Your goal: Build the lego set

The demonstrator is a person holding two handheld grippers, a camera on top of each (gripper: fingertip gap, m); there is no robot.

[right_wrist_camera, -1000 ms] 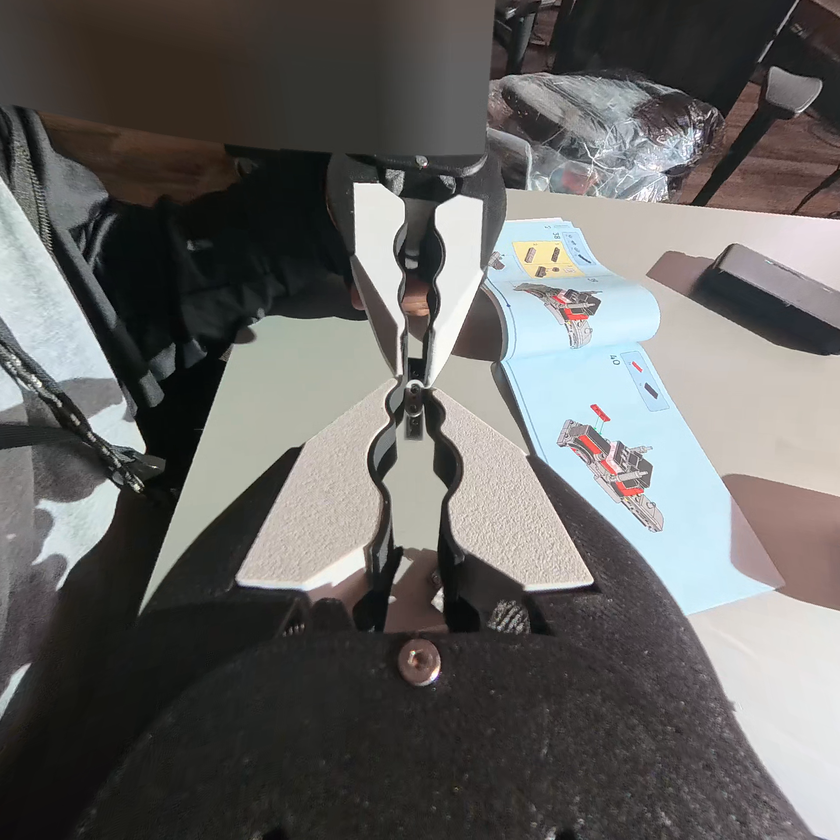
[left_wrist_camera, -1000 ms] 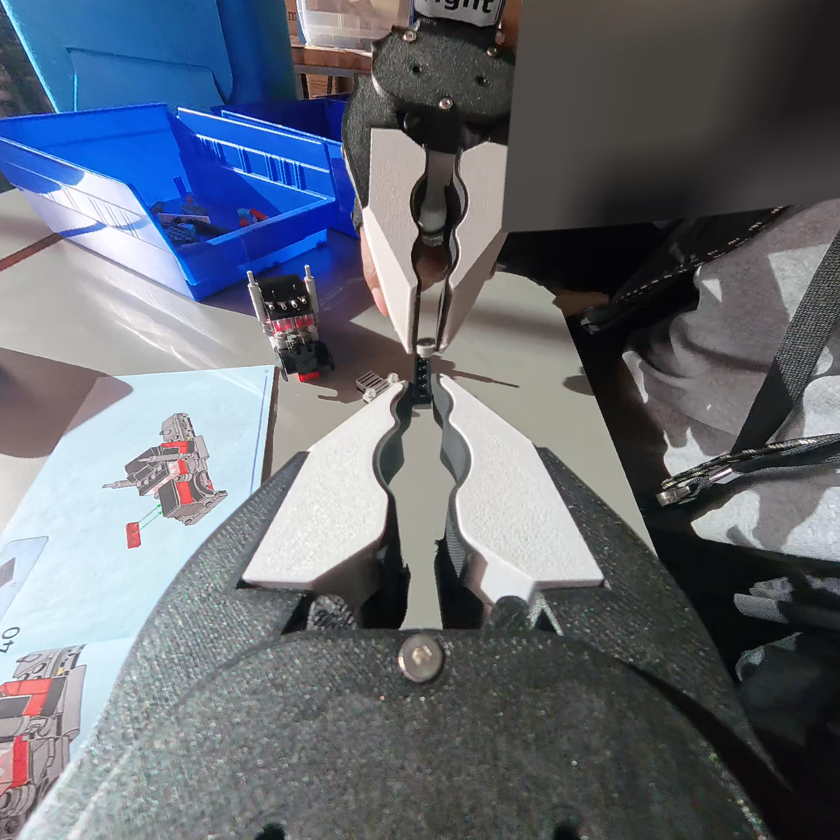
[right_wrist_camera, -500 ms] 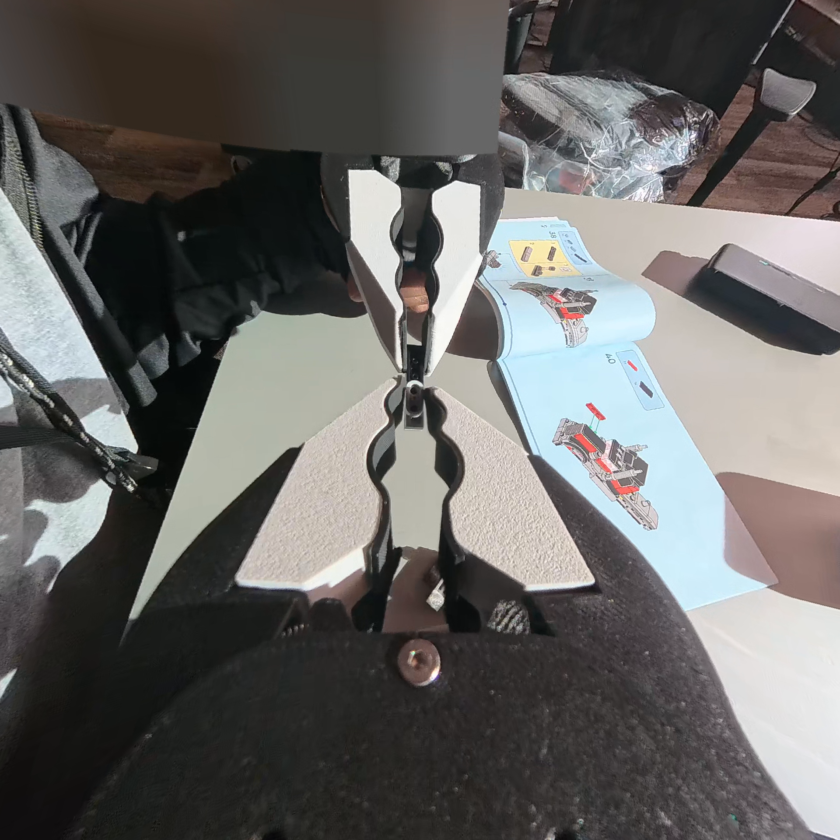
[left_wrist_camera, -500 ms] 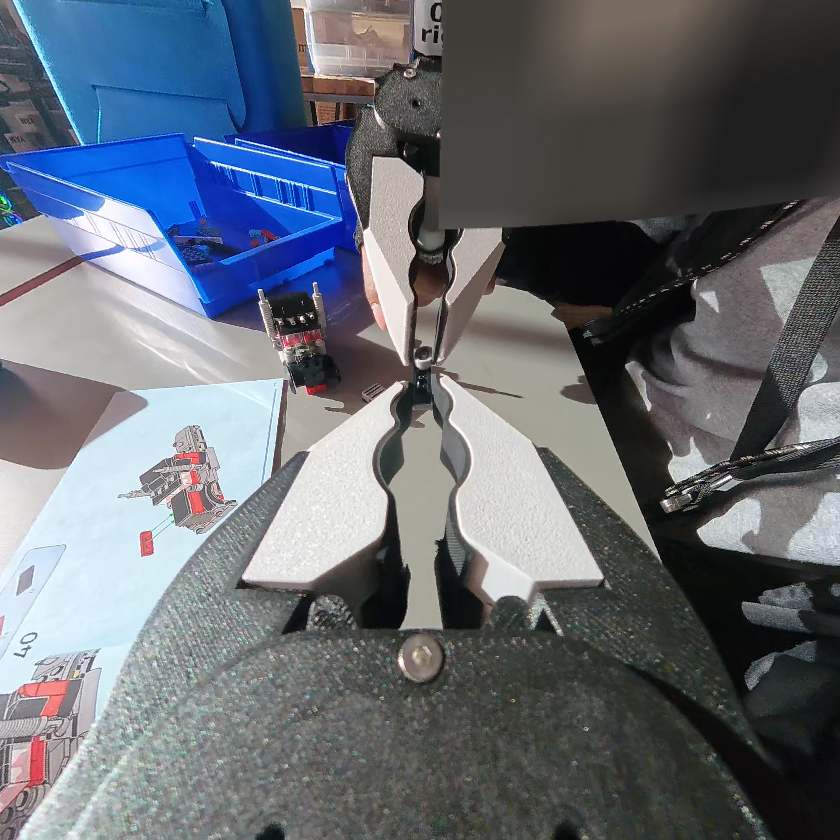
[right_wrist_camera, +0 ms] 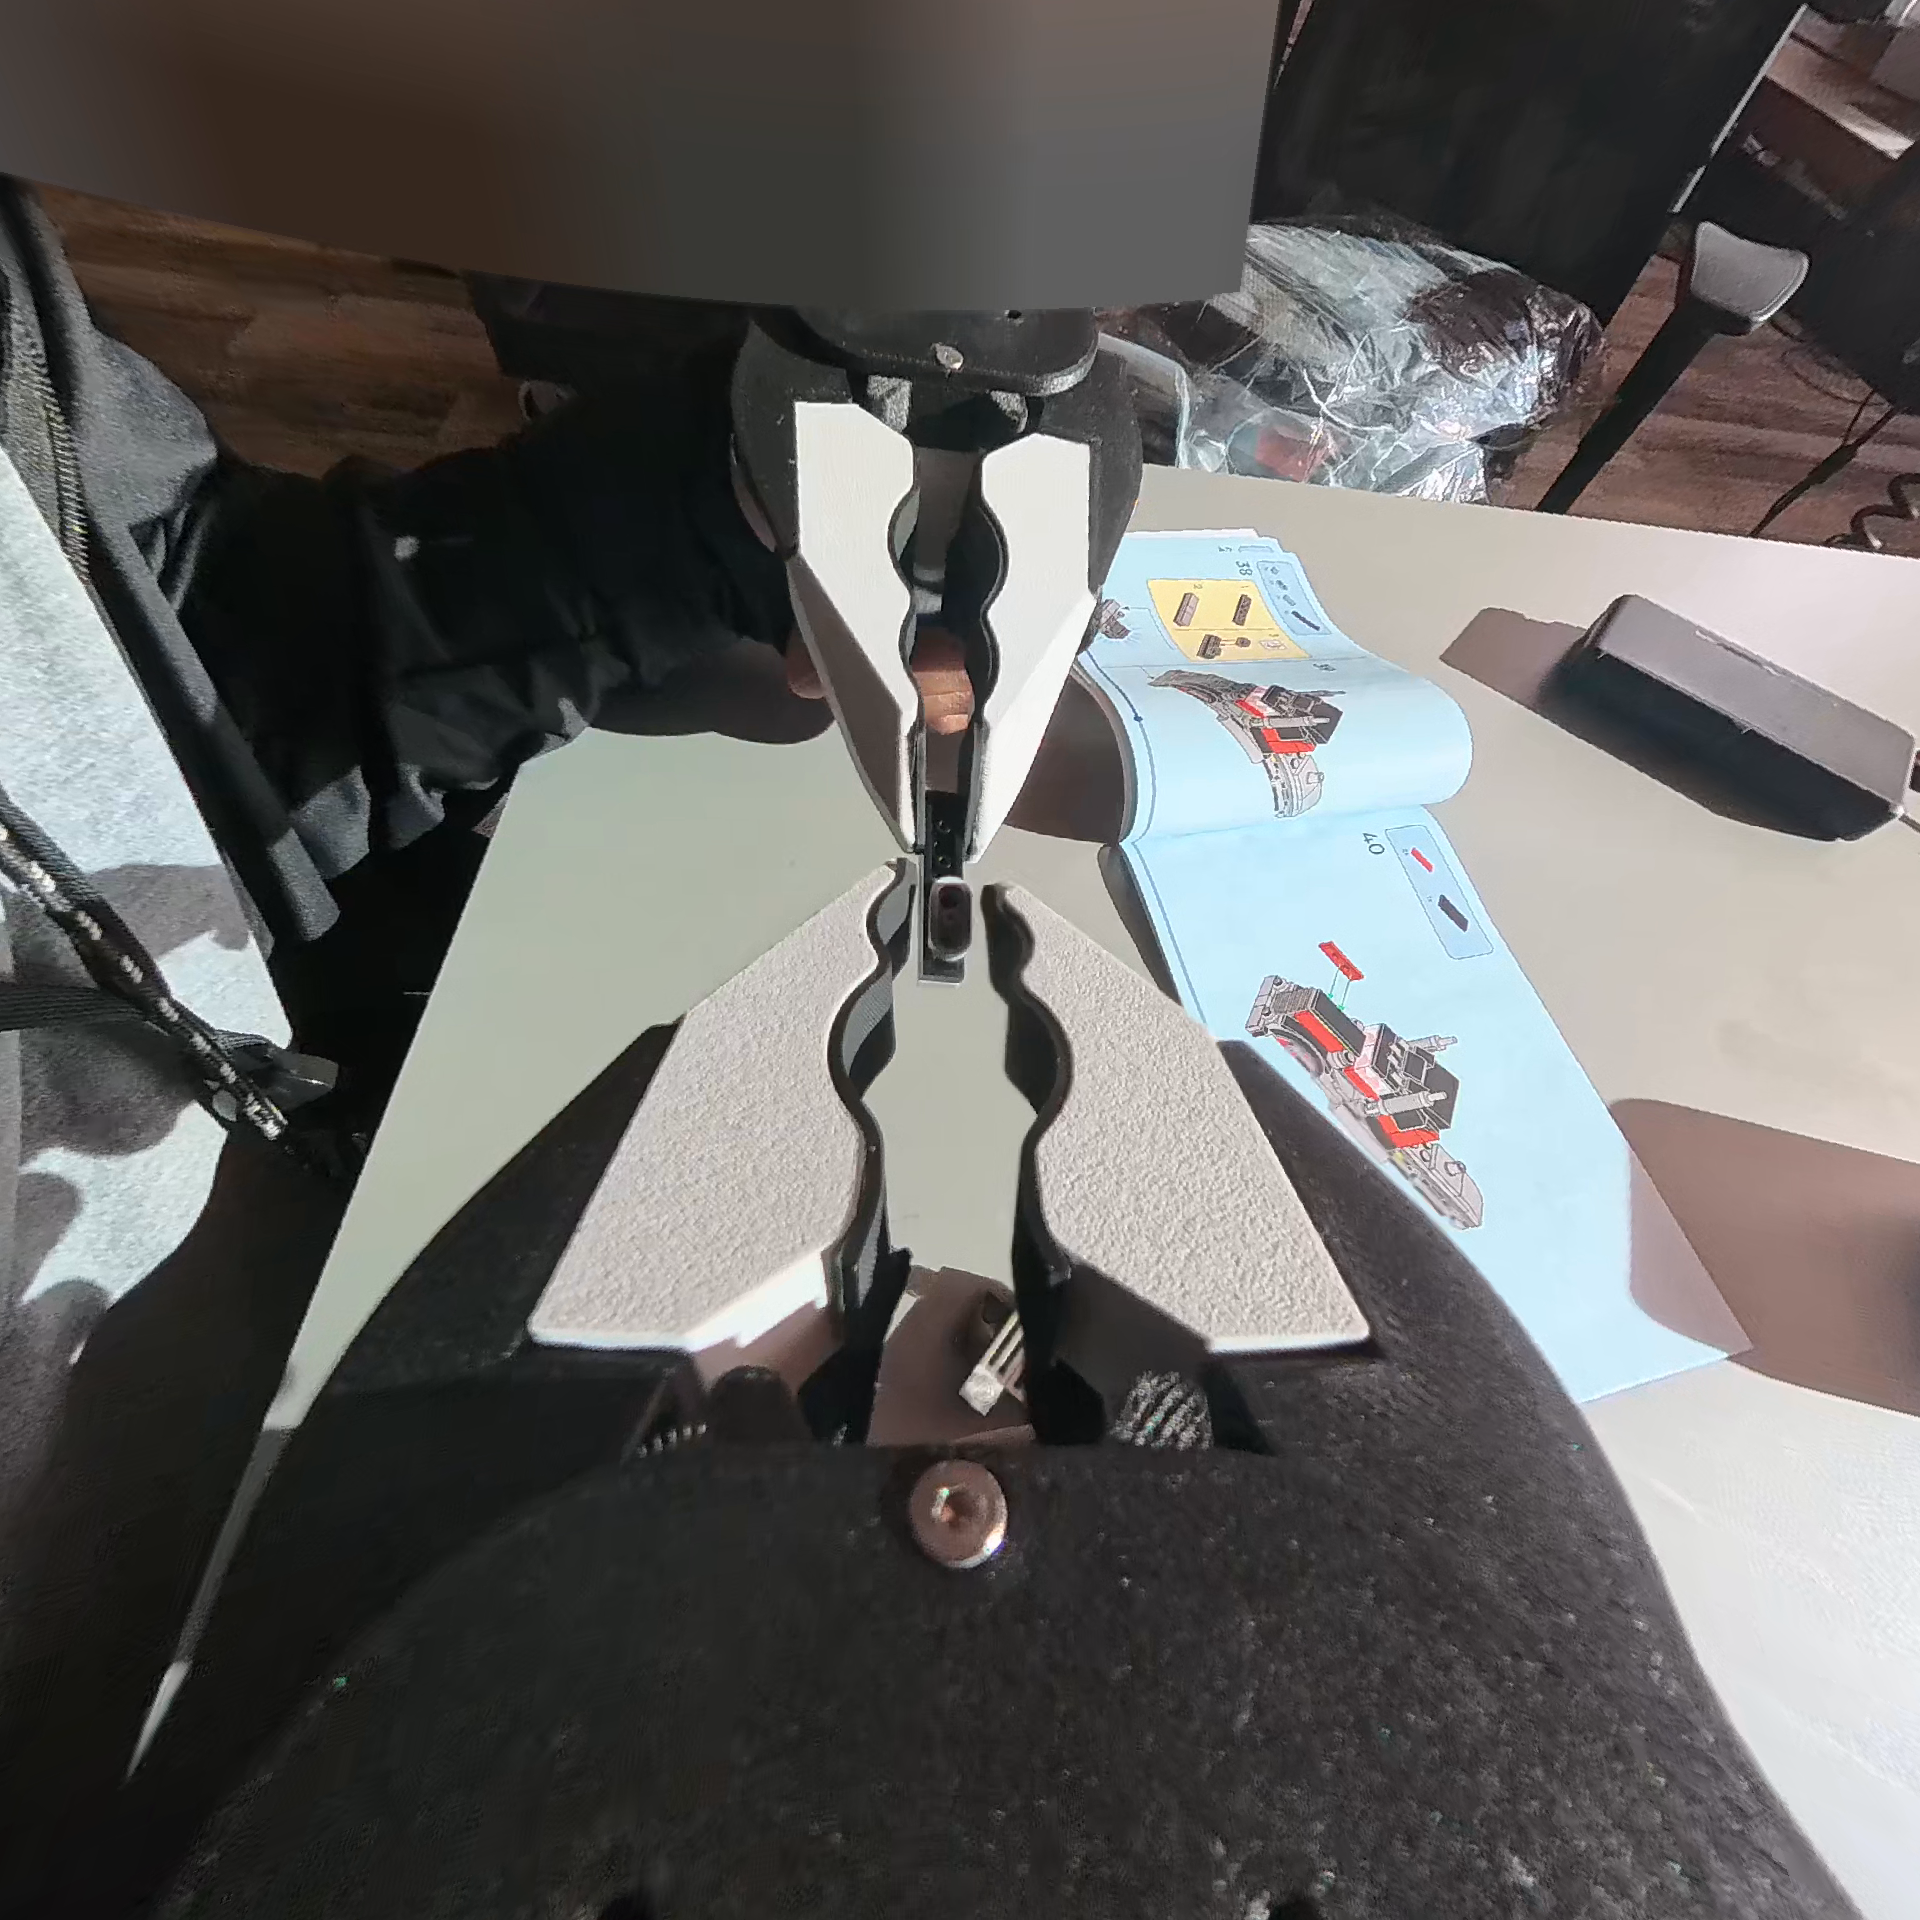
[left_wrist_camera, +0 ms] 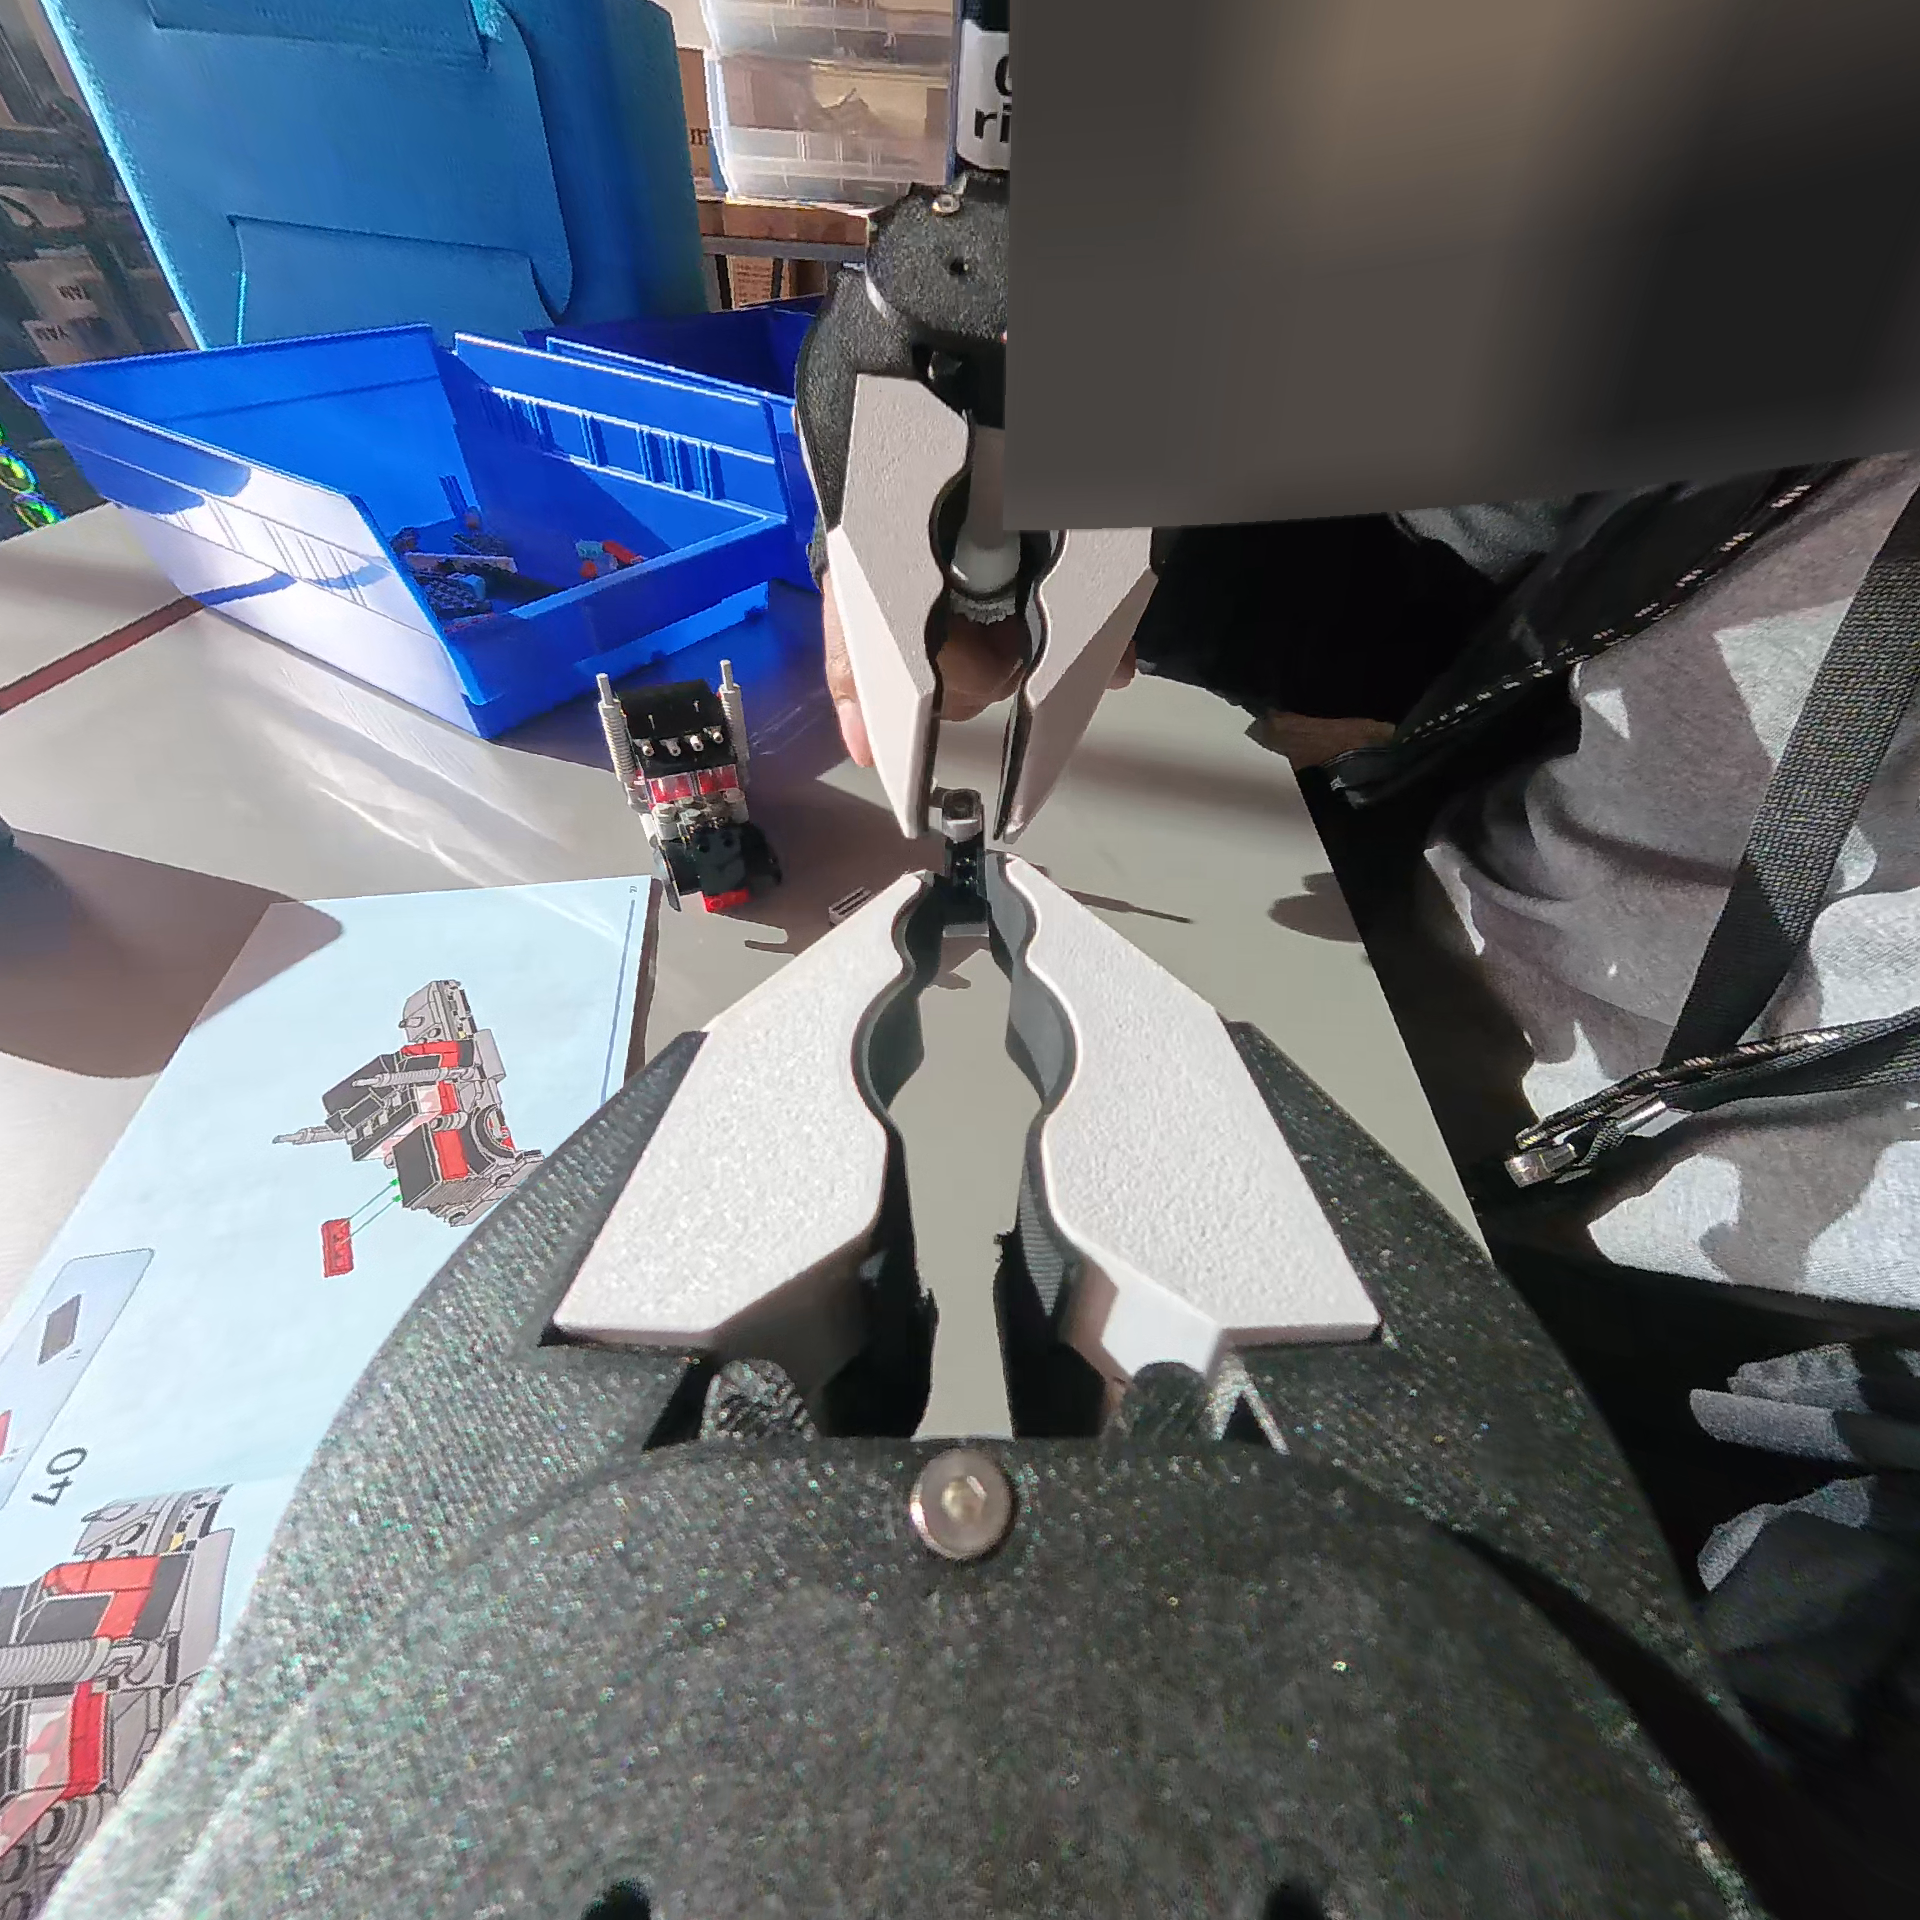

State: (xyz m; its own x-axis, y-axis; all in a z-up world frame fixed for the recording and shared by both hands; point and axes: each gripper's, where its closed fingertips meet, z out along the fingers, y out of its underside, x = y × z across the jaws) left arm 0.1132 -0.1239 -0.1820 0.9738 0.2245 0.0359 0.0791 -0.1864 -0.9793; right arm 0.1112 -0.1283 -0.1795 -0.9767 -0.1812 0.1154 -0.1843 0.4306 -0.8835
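Observation:
My left gripper [left_wrist_camera: 961,896] is shut on a small black lego piece [left_wrist_camera: 961,878]. My right gripper [right_wrist_camera: 945,902] is shut on a small grey round-ended piece [right_wrist_camera: 948,920]. The two grippers meet tip to tip above the table, and the grey piece [left_wrist_camera: 956,808] touches the end of the black piece [right_wrist_camera: 942,836]. A partly built black, red and grey truck model [left_wrist_camera: 691,790] stands on the table to the left of the tips. A small grey grille piece [left_wrist_camera: 850,906] lies beside it.
An open blue instruction booklet [left_wrist_camera: 312,1091] lies on the grey table [left_wrist_camera: 208,769], also in the right wrist view [right_wrist_camera: 1351,914]. Blue bins [left_wrist_camera: 416,499] with loose pieces stand behind the truck. A black box [right_wrist_camera: 1725,707] lies beyond the booklet. The person's body is close by the table edge.
Both grippers stayed tip to tip with their pieces and shifted slightly together; the truck and bins now sit a little lower in the left wrist view. More of the black piece shows between the tips.

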